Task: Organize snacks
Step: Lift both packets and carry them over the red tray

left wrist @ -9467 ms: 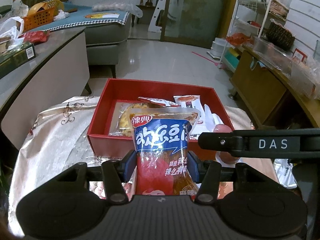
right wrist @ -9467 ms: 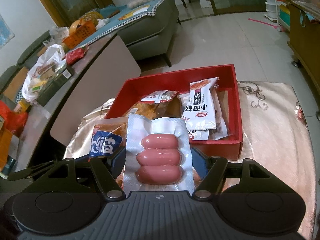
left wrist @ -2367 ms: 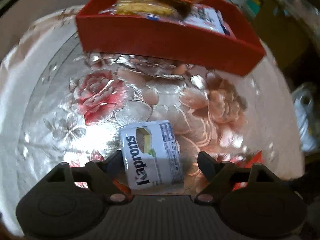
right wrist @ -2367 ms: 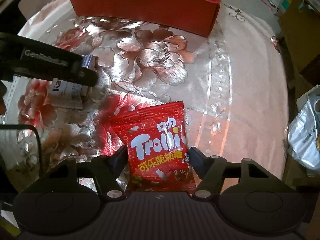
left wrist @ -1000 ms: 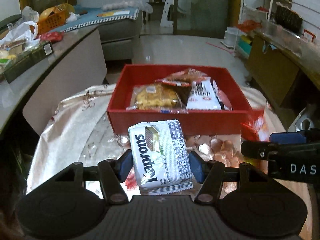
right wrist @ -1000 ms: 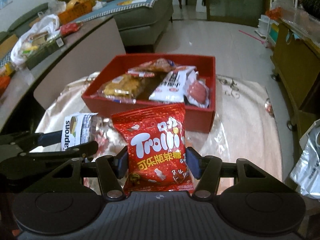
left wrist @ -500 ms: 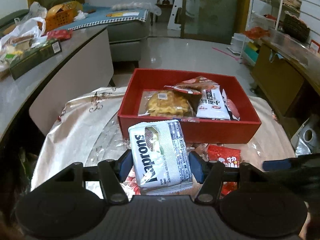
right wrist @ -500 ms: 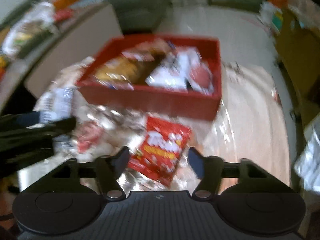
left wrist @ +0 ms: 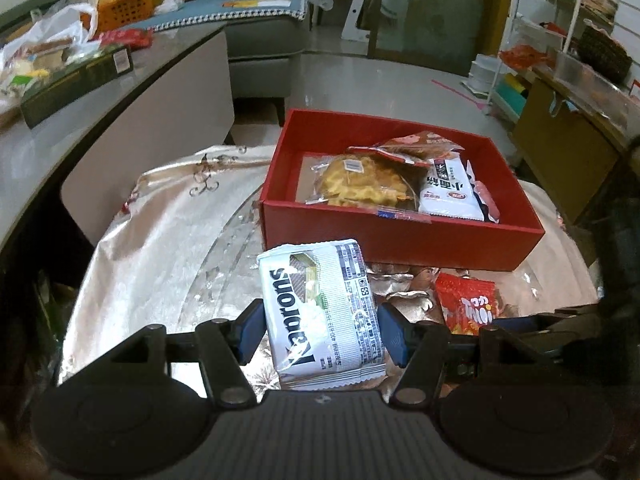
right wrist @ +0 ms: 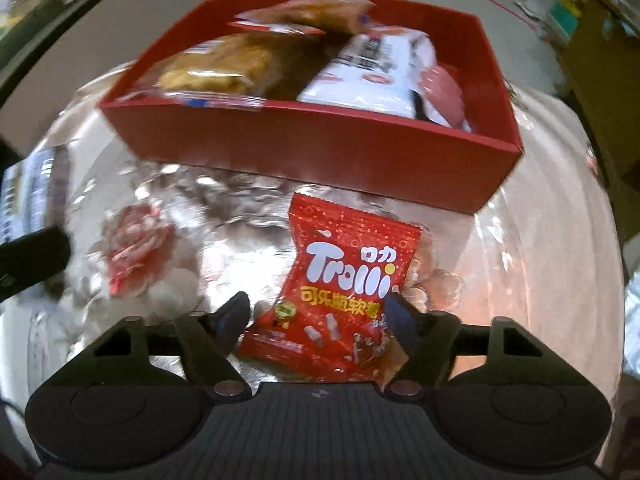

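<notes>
My left gripper (left wrist: 320, 332) is shut on a white Kaprons wafer packet (left wrist: 320, 312), held above the flowered tablecloth just in front of the red box (left wrist: 400, 240). The box holds several snack packs, among them a yellow pastry (left wrist: 360, 184) and a white packet (left wrist: 448, 192). A red Trolli gummy bag (right wrist: 348, 276) lies flat on the cloth before the red box (right wrist: 312, 140). My right gripper (right wrist: 318, 312) is low over the bag's near end, its jaws closing. The right pad touches the bag's edge and the left stands clear of it. The Trolli bag (left wrist: 468, 308) also shows in the left wrist view.
The small table carries a shiny floral cloth (left wrist: 168, 240). A grey counter (left wrist: 120, 92) with bags and boxes runs along the left. A sofa (left wrist: 264, 40) stands behind. A wooden cabinet (left wrist: 560, 148) and wire shelves stand on the right, with tiled floor beyond.
The Trolli bag left my right gripper and dropped onto the cloth; the right gripper then came down over it. My left gripper kept the Kaprons packet and drifted slightly left of the box.
</notes>
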Action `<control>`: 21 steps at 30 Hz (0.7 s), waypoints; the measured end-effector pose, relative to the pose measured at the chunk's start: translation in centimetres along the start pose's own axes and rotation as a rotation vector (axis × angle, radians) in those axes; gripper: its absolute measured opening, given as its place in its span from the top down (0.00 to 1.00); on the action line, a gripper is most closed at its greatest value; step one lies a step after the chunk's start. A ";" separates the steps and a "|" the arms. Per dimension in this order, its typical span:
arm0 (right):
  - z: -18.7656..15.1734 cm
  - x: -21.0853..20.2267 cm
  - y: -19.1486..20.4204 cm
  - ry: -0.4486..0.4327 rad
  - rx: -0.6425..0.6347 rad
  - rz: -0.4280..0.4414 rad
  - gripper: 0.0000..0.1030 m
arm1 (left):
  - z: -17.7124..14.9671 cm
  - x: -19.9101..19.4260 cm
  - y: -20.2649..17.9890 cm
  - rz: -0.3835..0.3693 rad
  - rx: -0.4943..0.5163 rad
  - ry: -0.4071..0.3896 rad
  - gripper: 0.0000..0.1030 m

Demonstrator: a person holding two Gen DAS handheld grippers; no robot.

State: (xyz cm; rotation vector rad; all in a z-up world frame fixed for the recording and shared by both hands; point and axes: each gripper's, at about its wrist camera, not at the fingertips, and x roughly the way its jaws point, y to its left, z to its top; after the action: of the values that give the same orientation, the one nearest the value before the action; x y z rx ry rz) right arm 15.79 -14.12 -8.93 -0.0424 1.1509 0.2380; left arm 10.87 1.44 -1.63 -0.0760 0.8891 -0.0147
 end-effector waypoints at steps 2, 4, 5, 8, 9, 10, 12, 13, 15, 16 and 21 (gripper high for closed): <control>0.1 -0.8 -0.5 -0.009 0.025 0.041 0.41 | 0.0 -0.2 0.1 -0.008 -0.002 -0.004 0.49; -0.1 -1.5 -1.0 -0.016 0.039 0.071 0.46 | 0.0 -0.4 0.0 -0.009 0.005 -0.011 0.49; 0.0 -1.8 -1.2 -0.019 0.042 0.074 0.47 | 0.0 -0.4 0.0 -0.009 0.005 -0.011 0.49; -0.4 -2.7 -1.6 -0.028 0.047 0.091 0.50 | 0.0 -0.2 -0.2 -0.006 0.007 -0.005 0.49; -0.4 -2.9 -1.7 -0.030 0.052 0.094 0.51 | -0.1 -0.1 -0.4 -0.005 0.010 -0.003 0.49; -0.5 -3.2 -2.0 -0.036 0.060 0.094 0.51 | -0.1 -0.1 -0.5 -0.007 0.015 0.000 0.49; -0.3 -3.4 -2.3 -0.051 0.064 0.081 0.49 | -0.2 0.1 -0.9 -0.012 0.026 0.007 0.49; -0.3 -3.2 -2.4 -0.042 0.053 0.069 0.44 | -0.3 0.2 -1.1 -0.014 0.031 0.011 0.49; -0.1 -2.7 -2.6 -0.047 0.055 0.039 0.29 | -0.6 0.7 -1.3 -0.015 0.041 0.023 0.49; 0.0 -2.2 -2.7 -0.041 0.057 0.020 0.23 | -0.8 0.9 -1.5 -0.015 0.044 0.032 0.49; 0.1 0.4 -2.7 0.022 0.067 -0.002 0.20 | -1.6 2.3 -1.7 -0.013 0.050 0.091 0.49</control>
State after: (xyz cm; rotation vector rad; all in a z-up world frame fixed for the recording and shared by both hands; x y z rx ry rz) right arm 16.62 -16.65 -9.49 0.0133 1.1797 0.1969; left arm 11.09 -0.48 -4.31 -0.0346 0.9784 -0.0529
